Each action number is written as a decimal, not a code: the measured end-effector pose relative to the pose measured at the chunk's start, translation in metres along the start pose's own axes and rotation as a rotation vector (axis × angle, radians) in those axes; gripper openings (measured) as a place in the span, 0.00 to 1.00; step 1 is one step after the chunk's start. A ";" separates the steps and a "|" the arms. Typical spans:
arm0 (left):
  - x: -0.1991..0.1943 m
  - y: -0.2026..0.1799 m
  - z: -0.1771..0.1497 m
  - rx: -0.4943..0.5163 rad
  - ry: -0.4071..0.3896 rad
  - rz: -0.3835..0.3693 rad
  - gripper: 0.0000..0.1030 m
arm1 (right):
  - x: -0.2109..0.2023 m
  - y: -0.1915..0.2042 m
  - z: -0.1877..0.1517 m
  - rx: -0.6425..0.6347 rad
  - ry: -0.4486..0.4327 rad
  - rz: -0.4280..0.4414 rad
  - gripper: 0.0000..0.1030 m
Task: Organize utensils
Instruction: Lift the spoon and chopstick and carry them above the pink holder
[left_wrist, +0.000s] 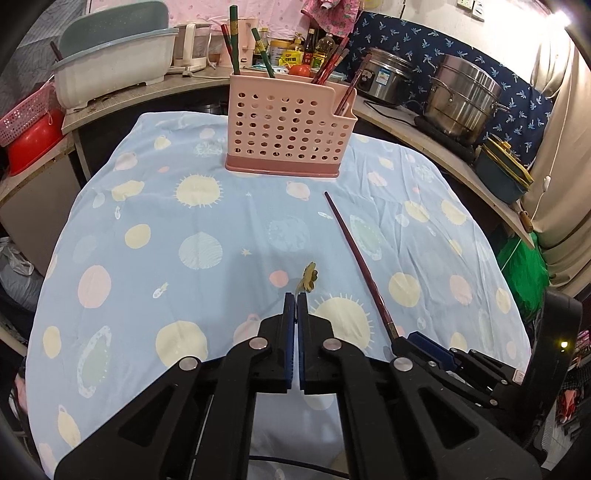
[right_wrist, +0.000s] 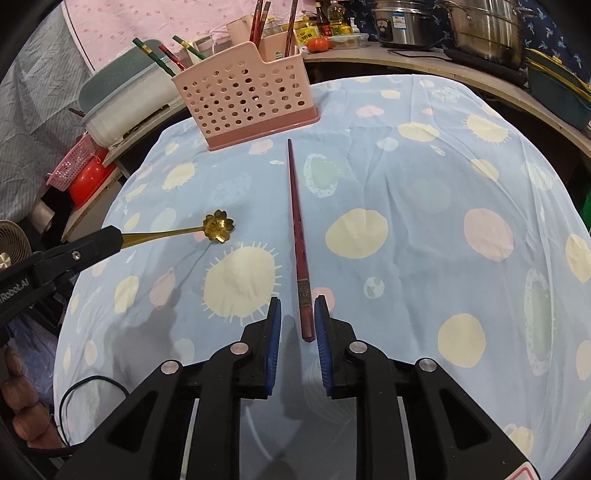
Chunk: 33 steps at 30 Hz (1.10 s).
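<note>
Cluttered kitchen, blue patterned tablecloth (right_wrist: 424, 177). Pink caddy (right_wrist: 243, 103) at the far edge holds red and green chopsticks. Left gripper (left_wrist: 296, 295) clamps gold flower spoon (right_wrist: 218, 229). Right gripper (right_wrist: 297, 306), jaws apart, straddles the butt of red chopstick (right_wrist: 295, 221) lying before the caddy. Next: close, lift, drop in.

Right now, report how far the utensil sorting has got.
Done: several chopsticks already stand in the pink holder. In hand: the left tool is shut on a gold spoon, held above the cloth. The right tool is open, straddling the thick end of the red chopstick lying on the cloth. Left: both must go into the holder.
</note>
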<state>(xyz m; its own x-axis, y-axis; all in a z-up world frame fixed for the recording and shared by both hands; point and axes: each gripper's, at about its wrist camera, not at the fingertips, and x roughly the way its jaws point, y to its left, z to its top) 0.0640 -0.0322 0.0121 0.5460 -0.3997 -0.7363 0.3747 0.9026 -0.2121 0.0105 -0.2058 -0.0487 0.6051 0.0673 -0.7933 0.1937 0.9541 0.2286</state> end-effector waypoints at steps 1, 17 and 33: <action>0.000 0.001 0.000 0.000 0.000 0.002 0.01 | 0.003 0.000 0.000 -0.004 0.003 -0.004 0.18; -0.014 0.005 0.009 0.000 -0.020 0.025 0.01 | -0.028 0.010 0.011 -0.036 -0.071 0.011 0.07; -0.059 0.004 0.067 0.041 -0.148 0.048 0.01 | -0.113 0.031 0.076 -0.048 -0.283 0.080 0.07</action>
<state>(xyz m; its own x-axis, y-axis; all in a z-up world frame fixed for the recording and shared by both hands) 0.0837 -0.0163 0.0977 0.6675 -0.3784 -0.6413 0.3743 0.9150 -0.1504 0.0065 -0.2064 0.0908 0.8095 0.0648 -0.5835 0.1045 0.9621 0.2517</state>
